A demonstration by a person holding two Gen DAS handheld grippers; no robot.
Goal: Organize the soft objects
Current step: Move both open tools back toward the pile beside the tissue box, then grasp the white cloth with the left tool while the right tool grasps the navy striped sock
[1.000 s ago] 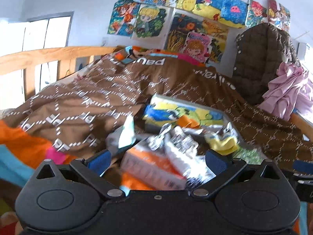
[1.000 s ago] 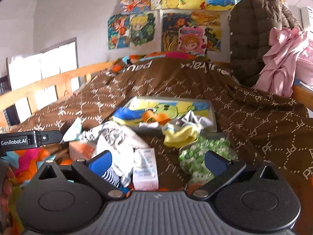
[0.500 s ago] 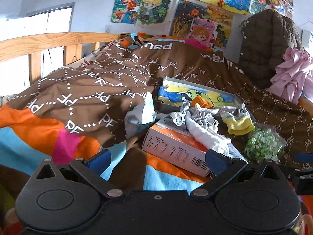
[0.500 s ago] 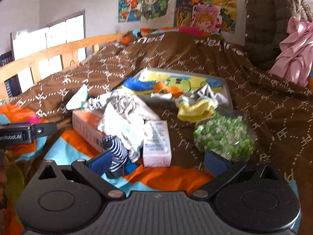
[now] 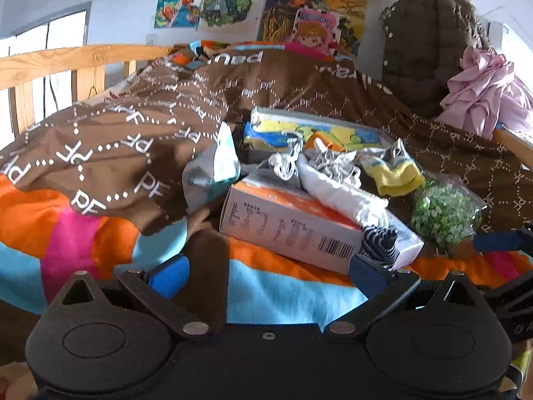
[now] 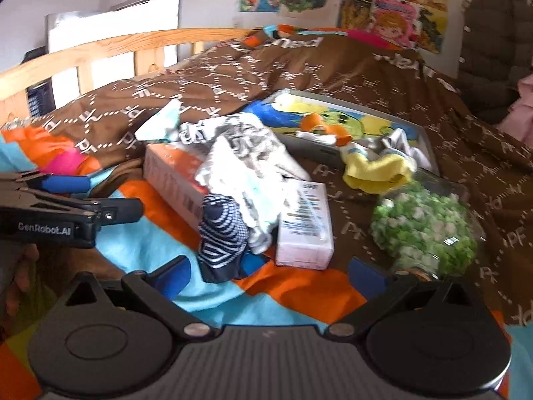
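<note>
Daylight pours in from a window beyond the wooden bed rail, ahead and to the left of both tongs, and burns out to plain white. The brown quilt is bright on its crest, with soft shadow in its folds and under its near edge. Both fisheye views bend the rail and the wall posters and go black at the corners. The right wrist view is smeared with blur, worst on the green-and-white bag; the left is sharper.
</note>
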